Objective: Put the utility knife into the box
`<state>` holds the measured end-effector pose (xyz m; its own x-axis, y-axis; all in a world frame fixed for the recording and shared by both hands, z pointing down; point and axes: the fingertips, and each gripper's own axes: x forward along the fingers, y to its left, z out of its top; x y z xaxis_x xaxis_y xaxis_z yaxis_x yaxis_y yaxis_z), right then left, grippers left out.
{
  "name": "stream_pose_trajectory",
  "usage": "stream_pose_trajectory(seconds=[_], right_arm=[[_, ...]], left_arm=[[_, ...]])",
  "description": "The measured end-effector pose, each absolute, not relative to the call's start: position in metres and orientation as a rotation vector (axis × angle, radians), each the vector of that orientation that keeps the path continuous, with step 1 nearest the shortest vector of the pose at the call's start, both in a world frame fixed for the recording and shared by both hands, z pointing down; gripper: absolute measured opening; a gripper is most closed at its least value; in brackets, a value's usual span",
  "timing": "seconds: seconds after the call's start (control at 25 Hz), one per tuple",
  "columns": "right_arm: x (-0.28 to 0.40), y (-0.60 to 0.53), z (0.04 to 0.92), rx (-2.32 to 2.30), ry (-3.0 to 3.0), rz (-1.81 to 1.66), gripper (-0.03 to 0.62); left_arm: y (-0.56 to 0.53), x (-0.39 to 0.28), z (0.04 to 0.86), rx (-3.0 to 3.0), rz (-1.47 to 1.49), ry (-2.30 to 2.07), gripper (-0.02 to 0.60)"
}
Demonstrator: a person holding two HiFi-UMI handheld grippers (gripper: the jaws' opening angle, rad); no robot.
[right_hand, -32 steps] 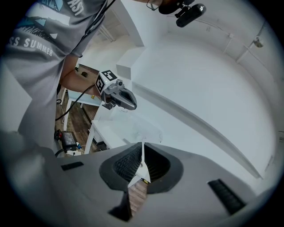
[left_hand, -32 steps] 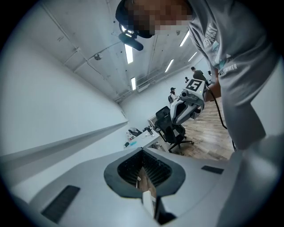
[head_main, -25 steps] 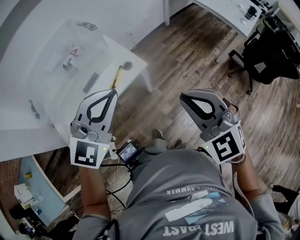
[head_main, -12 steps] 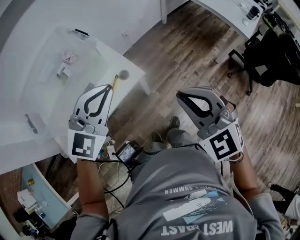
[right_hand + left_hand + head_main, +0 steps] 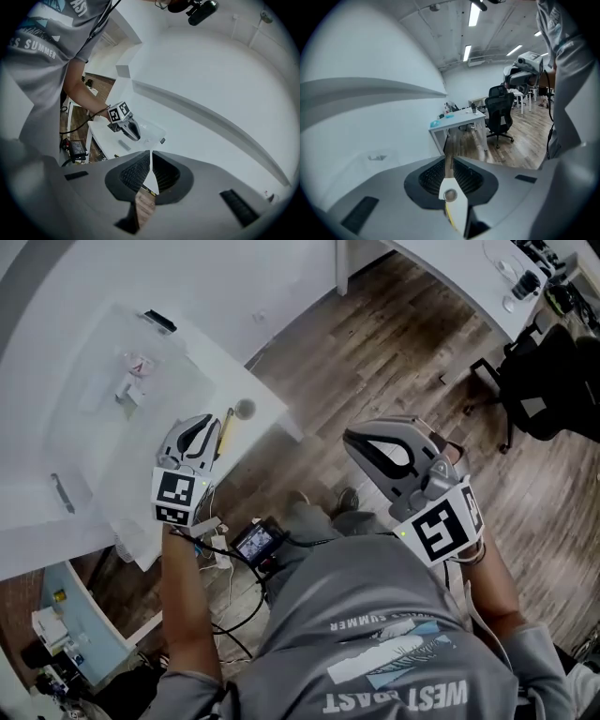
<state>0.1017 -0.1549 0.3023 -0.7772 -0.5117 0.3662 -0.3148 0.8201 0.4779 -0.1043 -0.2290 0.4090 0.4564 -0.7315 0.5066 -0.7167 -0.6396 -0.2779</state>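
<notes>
The yellow utility knife (image 5: 225,431) lies on the white table (image 5: 56,427), close to its near corner and beside a small round grey object (image 5: 245,409). In the left gripper view the knife (image 5: 451,216) shows low between the jaws. My left gripper (image 5: 204,421) hovers just left of the knife; its jaws (image 5: 448,161) are opening by a narrow slit with nothing between them. A clear plastic box (image 5: 195,381) with small items inside stands further back on the table. My right gripper (image 5: 361,442) hangs over the wood floor, shut and holding nothing (image 5: 151,157).
A dark slim tool (image 5: 62,493) lies on the table's left. A black item (image 5: 159,322) rests at the box's far edge. An office chair (image 5: 542,381) and another white desk (image 5: 450,268) stand at the right. Cables and a small screen (image 5: 257,544) hang at the person's waist.
My left gripper has moved forward over the table's corner to beside the knife. The right gripper has stayed over the floor, shifting only slightly.
</notes>
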Motion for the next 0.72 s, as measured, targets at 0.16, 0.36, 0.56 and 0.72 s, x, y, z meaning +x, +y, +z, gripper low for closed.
stream_pose_trajectory(seconds=[0.16, 0.36, 0.56, 0.72], right_arm=[[0.107, -0.168, 0.310, 0.605, -2.507, -0.520, 0.028], [0.103, -0.186, 0.319, 0.592, -2.483, -0.481, 0.028], [0.093, -0.204, 0.324, 0.579, -2.462, -0.469, 0.028], [0.082, -0.218, 0.331, 0.572, -2.433, -0.459, 0.028]], left_arm=[[-0.249, -0.122, 0.463, -2.693, -1.125, 1.345, 0.122], [-0.268, -0.148, 0.544, -2.689, -1.436, 1.316, 0.227], [-0.282, -0.180, 0.619, -2.686, -1.696, 1.317, 0.244], [-0.278, -0.193, 0.667, -2.693, -1.880, 1.263, 0.243]])
